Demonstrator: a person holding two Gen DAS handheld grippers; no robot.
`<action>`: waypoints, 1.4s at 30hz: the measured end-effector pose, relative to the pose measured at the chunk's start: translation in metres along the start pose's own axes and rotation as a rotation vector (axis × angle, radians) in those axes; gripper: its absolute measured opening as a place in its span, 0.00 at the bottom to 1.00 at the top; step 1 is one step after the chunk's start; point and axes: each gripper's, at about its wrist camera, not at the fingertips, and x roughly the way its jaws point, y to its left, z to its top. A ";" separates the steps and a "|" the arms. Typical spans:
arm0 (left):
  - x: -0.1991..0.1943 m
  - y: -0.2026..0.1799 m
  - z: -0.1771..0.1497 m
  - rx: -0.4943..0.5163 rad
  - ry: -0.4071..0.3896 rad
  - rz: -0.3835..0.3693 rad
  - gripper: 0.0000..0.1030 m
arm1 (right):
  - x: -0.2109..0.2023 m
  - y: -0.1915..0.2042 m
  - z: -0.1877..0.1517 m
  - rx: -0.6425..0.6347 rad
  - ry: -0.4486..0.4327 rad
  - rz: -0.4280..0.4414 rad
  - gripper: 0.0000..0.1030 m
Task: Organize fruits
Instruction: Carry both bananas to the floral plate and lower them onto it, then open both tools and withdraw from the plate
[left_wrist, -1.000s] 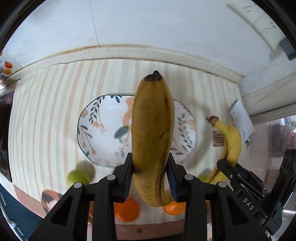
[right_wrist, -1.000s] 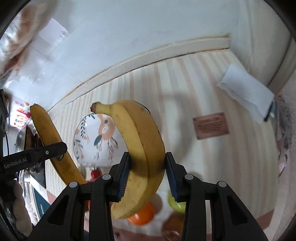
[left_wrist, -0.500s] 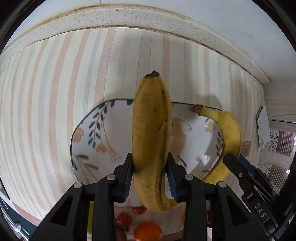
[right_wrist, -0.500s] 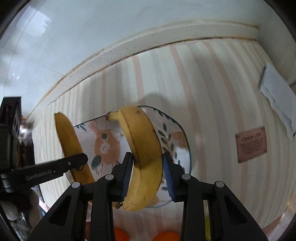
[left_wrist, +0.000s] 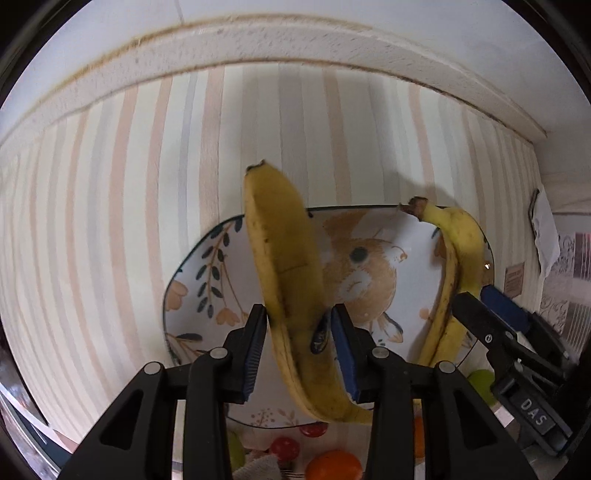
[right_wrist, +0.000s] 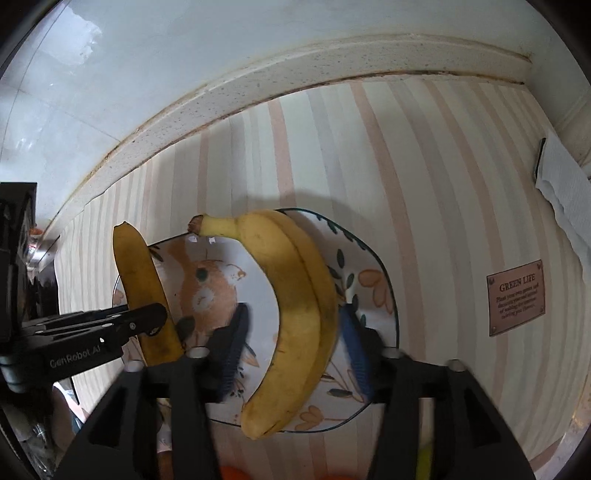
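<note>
Both grippers have sunk to the rabbit plate (left_wrist: 192, 291), left gripper (left_wrist: 298, 343) and right gripper (right_wrist: 291, 343) spreading off their bananas (left_wrist: 284, 266) (right_wrist: 295, 295); only the left view shows tomatoes (left_wrist: 283, 447).

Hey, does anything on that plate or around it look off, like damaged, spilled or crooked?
Nothing spilled or broken. The left banana leans with its tip past the rabbit plate's rim, and it has brown speckles and a dark bruise low down. The right banana lies curved across the plate, lightly freckled.
</note>
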 end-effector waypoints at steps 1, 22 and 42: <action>-0.004 -0.003 -0.002 0.013 -0.013 0.011 0.40 | -0.002 0.002 -0.001 -0.009 -0.005 -0.013 0.73; -0.086 -0.010 -0.080 0.005 -0.277 0.127 0.86 | -0.082 0.014 -0.053 -0.106 -0.145 -0.142 0.92; -0.167 -0.042 -0.179 0.015 -0.438 0.084 0.86 | -0.217 0.008 -0.128 -0.158 -0.351 -0.081 0.92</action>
